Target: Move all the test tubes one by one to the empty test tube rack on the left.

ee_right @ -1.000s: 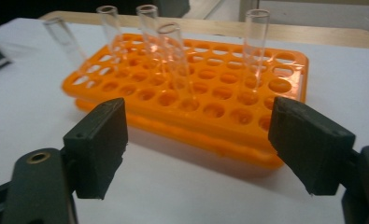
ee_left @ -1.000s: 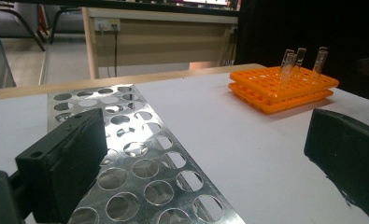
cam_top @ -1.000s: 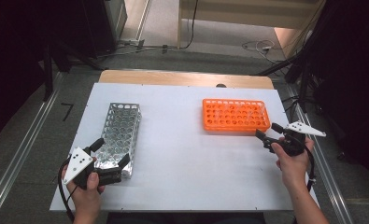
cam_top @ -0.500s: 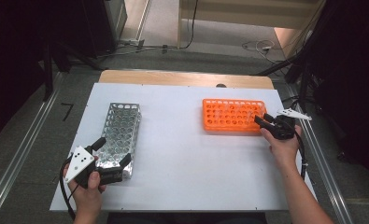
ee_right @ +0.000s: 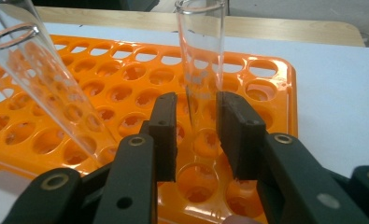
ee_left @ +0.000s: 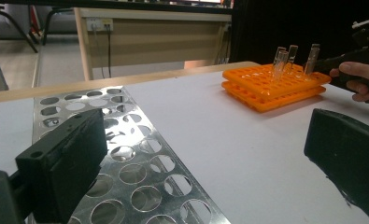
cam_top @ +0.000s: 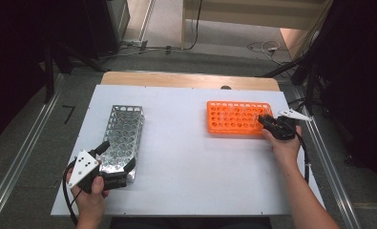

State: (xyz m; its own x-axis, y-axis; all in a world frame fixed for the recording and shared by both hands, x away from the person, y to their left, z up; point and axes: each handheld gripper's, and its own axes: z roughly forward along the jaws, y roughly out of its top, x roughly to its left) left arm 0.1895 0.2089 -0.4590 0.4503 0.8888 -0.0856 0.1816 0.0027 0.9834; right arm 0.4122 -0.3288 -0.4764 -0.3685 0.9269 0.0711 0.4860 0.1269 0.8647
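A clear test tube (ee_right: pixel 202 70) stands upright in the orange rack (ee_right: pixel 271 70), right between the jaws of the right gripper (ee_right: pixel 197 135). These jaws have just been closing and now press on the tube from both sides. A second tube (ee_right: pixel 42 79) leans beside the left jaw. The left gripper (ee_left: pixel 205 158) is open, one jaw resting over the metal rack (ee_left: pixel 140 172), on the white table (cam_top: pixel 186 157).

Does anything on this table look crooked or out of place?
One thing: in the right gripper view, a glass test tube at the left leans well over in the orange rack, while the tube between the right gripper pads stands upright. The metal rack also lies slightly askew on the table.
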